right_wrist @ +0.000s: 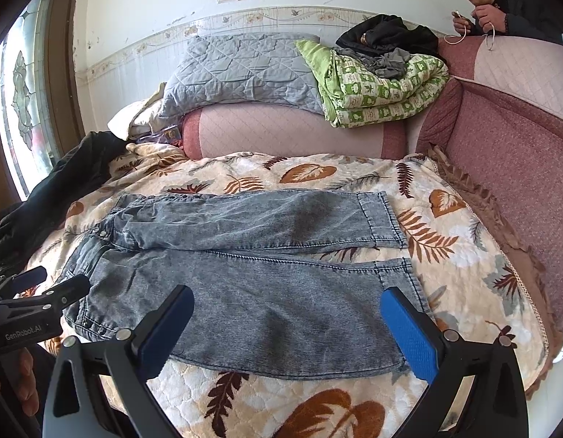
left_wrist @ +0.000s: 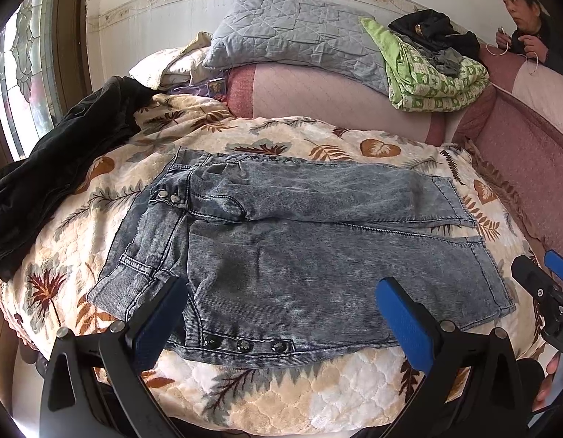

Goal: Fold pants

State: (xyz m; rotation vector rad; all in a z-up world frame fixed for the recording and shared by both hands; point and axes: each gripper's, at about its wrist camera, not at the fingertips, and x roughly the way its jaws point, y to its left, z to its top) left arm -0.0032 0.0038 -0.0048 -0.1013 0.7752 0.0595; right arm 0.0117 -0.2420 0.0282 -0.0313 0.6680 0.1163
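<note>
**Pants lying flat, folding not yet begun**

Lying spread out on a leaf-patterned blanket (right_wrist: 354, 197) covering the bed: 1 pair of grey washed-denim pants (left_wrist: 299, 255), waistband toward the left, 2 legs reaching to the right. Resting side by side, legs parted slightly near the hems, with a sliver of blanket showing between them in the right wrist view. No leg lying over the other, no crease across the length; judging from this, all folding steps remaining.

Hovering over the near edge of the pants, holding nothing: 2 grippers. Left gripper (left_wrist: 285, 314) poised near the waistband end, blue-padded fingers (left_wrist: 405, 321) spread wide. Right gripper (right_wrist: 287, 325) poised nearer the hem end, fingers (right_wrist: 409, 332) likewise spread wide. Neither appearing to touch the cloth, though contact at the tips hard to judge.

Counting what shows:
- 3 round studs (left_wrist: 245, 345) along the near waistband edge, 2 metal buttons (left_wrist: 170, 197) at the fly.
- 1 dark garment (left_wrist: 62, 168) heaped at the left of the bed.
- 1 grey quilted pillow (left_wrist: 292, 33) and 1 green patterned quilt (left_wrist: 438, 76), folded, on the pink bolster (left_wrist: 318, 95) behind.
- 1 person (right_wrist: 500, 0) sitting beyond the far right corner.
</note>
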